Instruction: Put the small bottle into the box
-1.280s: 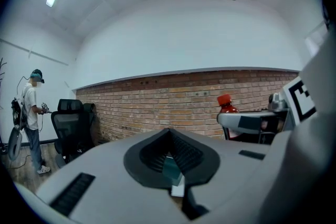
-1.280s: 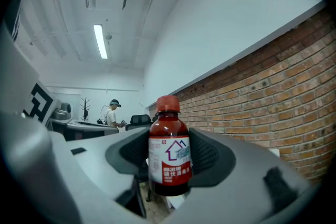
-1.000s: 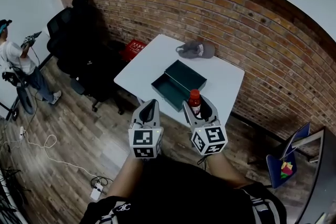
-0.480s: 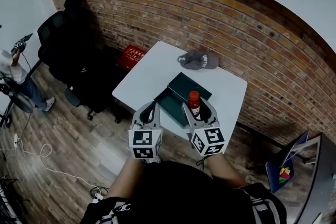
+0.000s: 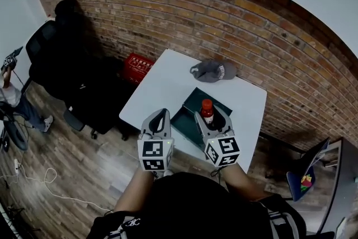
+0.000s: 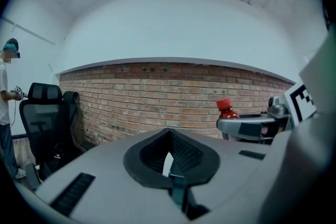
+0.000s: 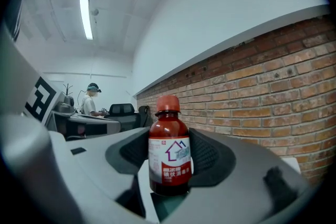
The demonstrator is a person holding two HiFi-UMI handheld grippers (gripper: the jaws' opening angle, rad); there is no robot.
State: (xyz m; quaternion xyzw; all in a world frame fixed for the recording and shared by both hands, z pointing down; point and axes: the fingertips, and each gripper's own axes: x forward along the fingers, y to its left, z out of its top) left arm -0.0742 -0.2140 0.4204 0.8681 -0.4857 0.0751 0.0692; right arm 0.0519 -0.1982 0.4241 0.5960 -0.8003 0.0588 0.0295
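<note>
Gripping the small bottle (image 7: pixel 169 157) by its body, the right gripper (image 5: pixel 208 116) has its jaws closed against both sides. The bottle stands upright, red lid uppermost. In the head view it overlaps the open dark green box (image 5: pixel 189 112), which lies near the front edge of the white table (image 5: pixel 165 78). The left gripper (image 6: pixel 169 160) has its jaws together and holds nothing. A grey cap (image 5: pixel 212 70) lies near the far edge.

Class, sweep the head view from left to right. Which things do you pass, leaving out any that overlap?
Black office chair → red crate → small bottle, gripped in the right tongs.
</note>
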